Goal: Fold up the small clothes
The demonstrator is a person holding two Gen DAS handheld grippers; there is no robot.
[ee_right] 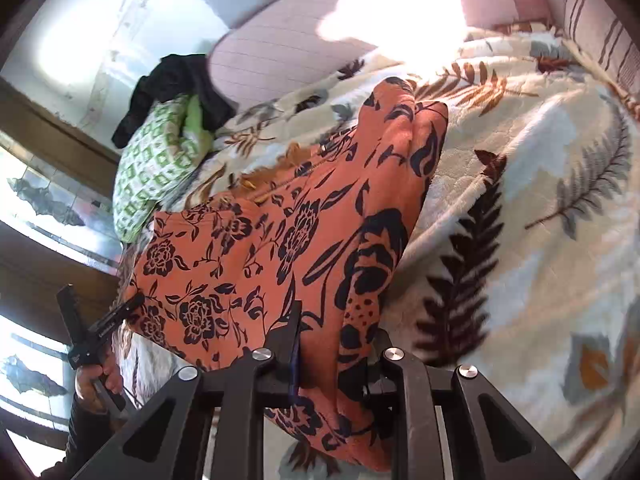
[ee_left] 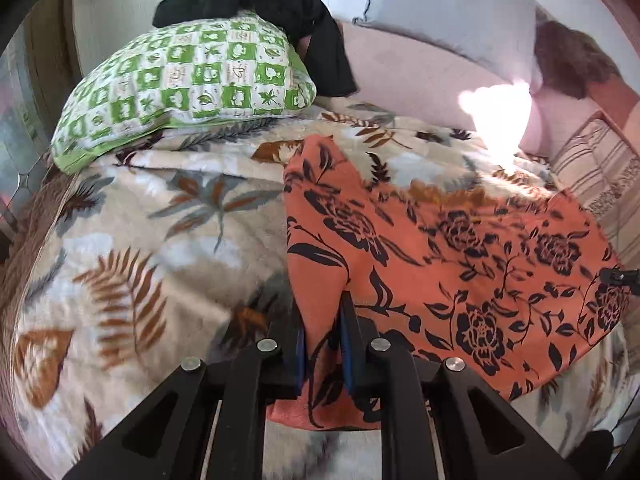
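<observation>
An orange garment with a black flower print (ee_left: 460,248) lies spread on a leaf-pattern blanket (ee_left: 160,232) on a bed. My left gripper (ee_left: 322,332) is shut on the garment's near left edge. My right gripper (ee_right: 336,340) is shut on the garment's (ee_right: 260,248) other near edge, with cloth bunched between its fingers. The right gripper's tip shows at the right edge of the left wrist view (ee_left: 620,277). The left gripper, held in a hand, shows at the lower left of the right wrist view (ee_right: 100,324).
A green-and-white checked pillow (ee_left: 188,84) lies at the back left with a black garment (ee_left: 280,16) draped over it. A pink cushion (ee_left: 420,76) and a pale blue pillow (ee_left: 452,12) line the back. A striped cushion (ee_left: 592,168) sits at the right.
</observation>
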